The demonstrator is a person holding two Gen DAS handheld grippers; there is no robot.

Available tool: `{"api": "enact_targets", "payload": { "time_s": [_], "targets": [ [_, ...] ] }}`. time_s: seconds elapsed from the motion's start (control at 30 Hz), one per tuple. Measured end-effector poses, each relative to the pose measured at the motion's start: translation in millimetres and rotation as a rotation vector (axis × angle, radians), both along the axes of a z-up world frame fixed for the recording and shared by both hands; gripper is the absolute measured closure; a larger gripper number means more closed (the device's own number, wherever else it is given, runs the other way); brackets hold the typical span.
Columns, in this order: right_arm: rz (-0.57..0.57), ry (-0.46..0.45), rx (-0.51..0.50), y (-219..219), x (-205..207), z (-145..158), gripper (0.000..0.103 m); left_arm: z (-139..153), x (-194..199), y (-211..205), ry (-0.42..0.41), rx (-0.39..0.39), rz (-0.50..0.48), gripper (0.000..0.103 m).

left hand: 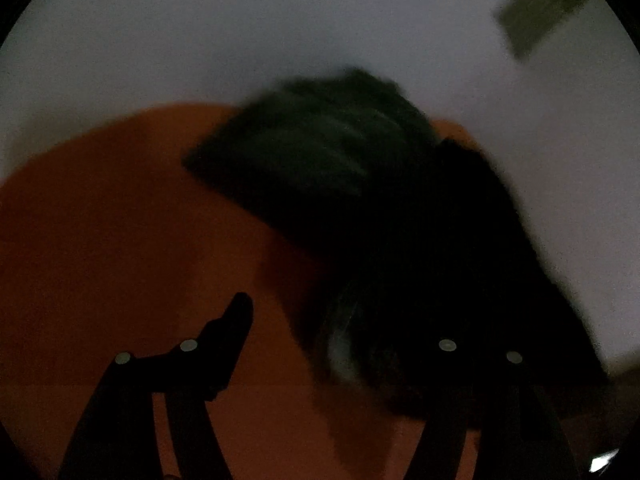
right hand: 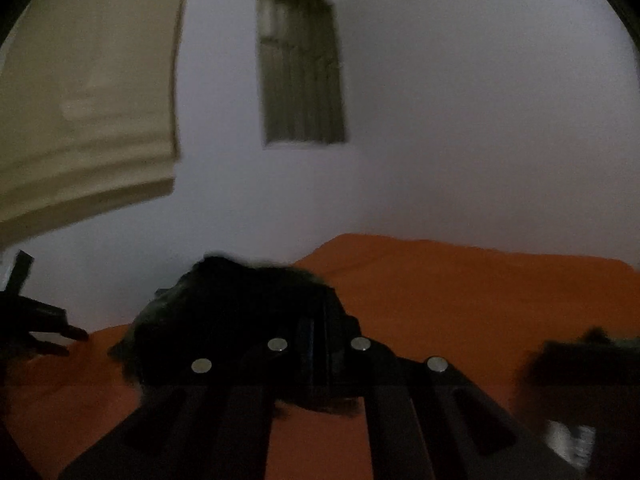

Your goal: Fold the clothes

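Note:
A heap of dark clothes, dark green on top and black below, lies on the orange bed sheet. My left gripper hangs over its near edge with its jaws wide apart. Its left finger is over bare sheet, and its right finger is lost against the black cloth. In the right wrist view my right gripper is shut on the near edge of the dark garment, which bunches around its tips. The left gripper shows at the far left, open.
Another dark garment with a white label lies on the sheet at the right. A pale wall with a window rises behind the bed, and a beige panel hangs at the upper left. Both views are dim and blurred.

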State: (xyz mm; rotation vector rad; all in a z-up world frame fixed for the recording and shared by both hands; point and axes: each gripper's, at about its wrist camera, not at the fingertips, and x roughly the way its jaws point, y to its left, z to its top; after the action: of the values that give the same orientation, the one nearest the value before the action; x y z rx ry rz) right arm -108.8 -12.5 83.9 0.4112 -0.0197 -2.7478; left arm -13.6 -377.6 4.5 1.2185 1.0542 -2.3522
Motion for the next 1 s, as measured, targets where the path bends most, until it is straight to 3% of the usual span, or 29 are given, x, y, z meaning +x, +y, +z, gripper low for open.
{"api": "enact_targets", "payload": {
  "time_s": [0.07,0.13,0.2,0.27,0.3,0.33,0.37,0.47,0.63,0.83,0.9,0.93,0.97,1.0],
  "targets": [
    [-0.079,-0.058,0.032,46.4,14.3,-3.0,0.101,-8.9,-9.0,26.7,-0.008,0.053,-0.098,0.034],
    [-0.149,-0.173,0.091,89.2,18.3,-19.7,0.100,-24.0,-19.3,53.8,-0.029,0.117,-0.195,0.034],
    [-0.182,-0.302,0.169,117.7,18.8,-47.9,0.100,-45.3,-29.4,86.5,-0.069,0.166,-0.305,0.034],
    [-0.236,-0.508,0.201,155.4,20.2,-91.7,0.097,-63.2,-40.2,119.4,-0.121,0.161,-0.426,0.034],
    [-0.252,-0.600,0.180,173.0,22.4,-111.0,0.092,-73.5,-45.1,140.3,-0.156,0.137,-0.505,0.034],
    [-0.267,-0.692,0.159,190.6,24.6,-130.4,0.081,-79.5,-49.5,152.3,-0.177,0.117,-0.553,0.034],
    [-0.294,-0.779,0.120,207.2,32.0,-148.8,0.060,-83.1,-51.2,158.7,-0.191,0.093,-0.577,0.034],
    [-0.275,-0.844,0.055,225.2,51.9,-167.7,0.044,-92.8,-54.7,175.2,-0.232,0.016,-0.634,0.034],
    [-0.177,-0.827,0.011,192.2,54.5,-173.0,0.027,-91.2,-49.1,154.0,-0.245,-0.039,-0.529,0.034],
    [-0.019,-0.923,-0.067,138.2,58.3,-195.0,0.026,-116.3,-69.6,136.3,-0.267,0.053,-0.430,0.034],
    [0.017,-0.880,-0.040,116.5,54.5,-206.9,0.029,-127.5,-78.6,131.1,-0.279,0.103,-0.401,0.034],
    [0.016,-0.853,-0.026,108.0,54.0,-211.2,0.039,-131.6,-82.1,128.7,-0.282,0.125,-0.386,0.034],
    [0.018,-0.860,-0.022,101.2,52.7,-217.6,0.062,-135.0,-85.2,126.1,-0.277,0.151,-0.372,0.034],
    [0.021,-0.870,-0.018,94.6,51.2,-224.3,0.074,-138.1,-88.3,123.0,-0.266,0.178,-0.354,0.034]
  ]
}}
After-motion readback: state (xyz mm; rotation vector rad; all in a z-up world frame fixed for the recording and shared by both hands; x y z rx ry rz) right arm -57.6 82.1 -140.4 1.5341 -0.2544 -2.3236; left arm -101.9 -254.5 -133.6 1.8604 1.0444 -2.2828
